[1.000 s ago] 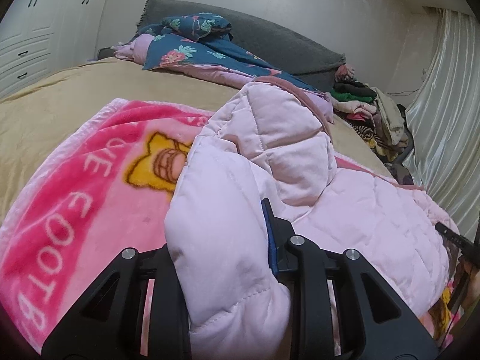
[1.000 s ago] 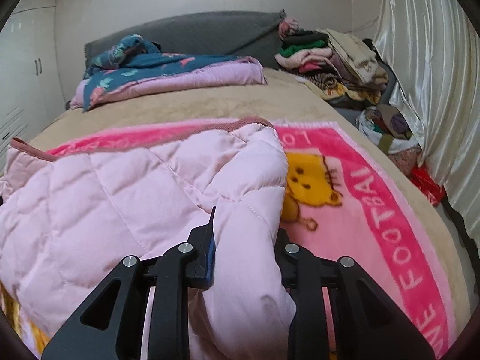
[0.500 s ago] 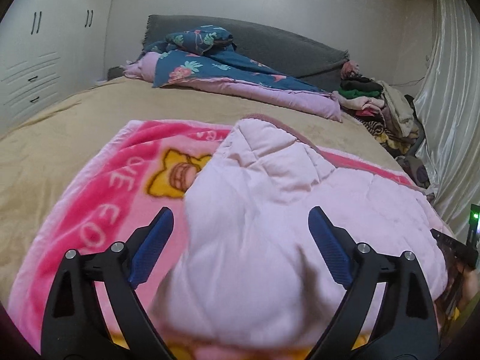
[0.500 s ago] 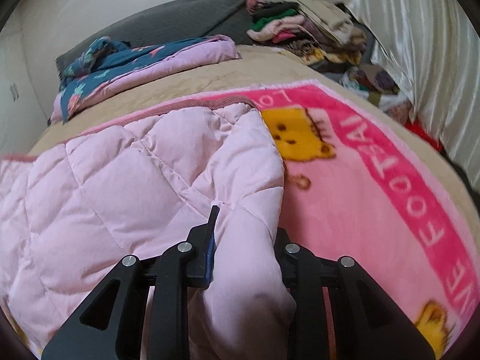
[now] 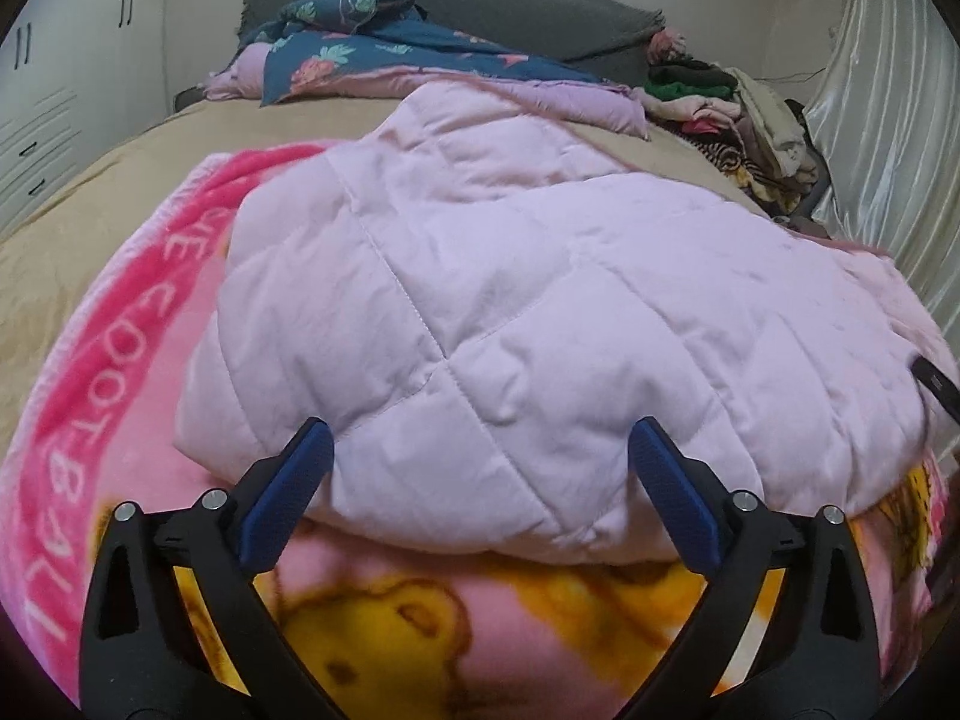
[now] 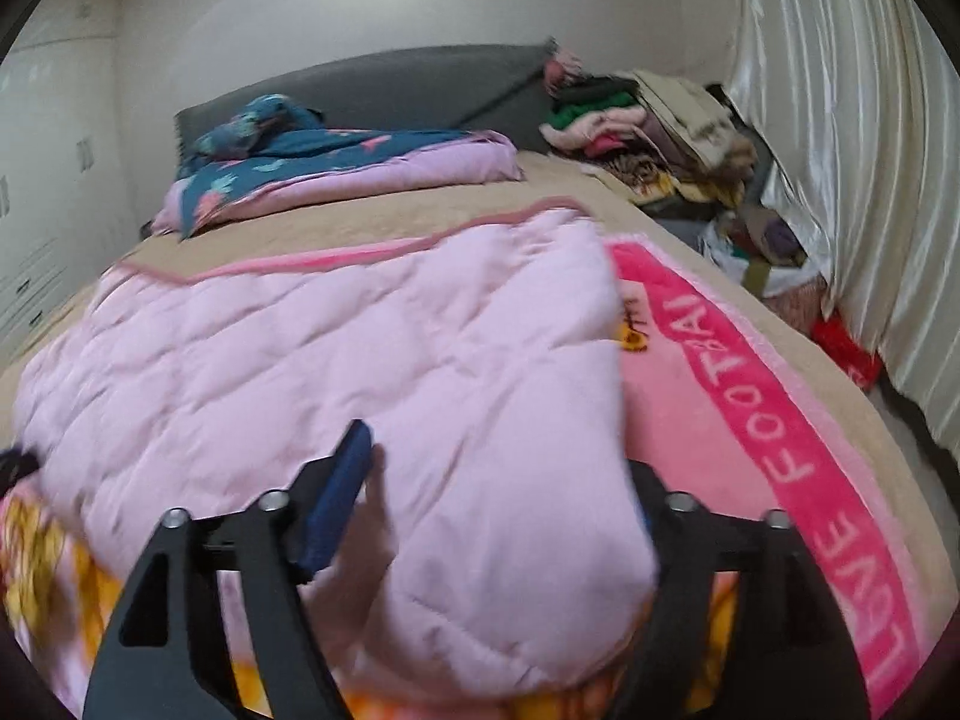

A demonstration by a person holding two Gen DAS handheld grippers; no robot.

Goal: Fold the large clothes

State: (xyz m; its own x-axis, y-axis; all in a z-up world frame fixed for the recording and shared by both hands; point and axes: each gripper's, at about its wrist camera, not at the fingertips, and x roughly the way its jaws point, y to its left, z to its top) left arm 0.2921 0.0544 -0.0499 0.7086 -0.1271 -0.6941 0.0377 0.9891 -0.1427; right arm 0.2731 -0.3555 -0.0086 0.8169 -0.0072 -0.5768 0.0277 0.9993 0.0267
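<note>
My left gripper [image 5: 477,450] is spread wide and opening further, its blue pads on either side of the near edge of the pink quilted jacket [image 5: 540,300] without pressing it; the jacket lies loose between them. My right gripper [image 6: 498,480] is opening too, its left pad [image 6: 336,498] lifted off the cloth while the other finger is hidden behind a fold of the jacket [image 6: 372,372], so nothing is pinched there that I can see. The jacket is folded into a thick bundle and rests on the pink blanket [image 5: 108,360], which has yellow cartoon animals and white lettering along a darker pink border. That blanket is spread over the tan bedspread [image 5: 72,216]. Further back, near the grey headboard [image 5: 510,6], lies a folded blue flowered quilt [image 5: 384,48] with a lilac underside. At the far corner of the bed a heap of clothes [image 6: 636,120] is stacked beside the shiny white curtain [image 6: 840,150]. White wardrobe doors [image 5: 54,78] stand along the left wall
</note>
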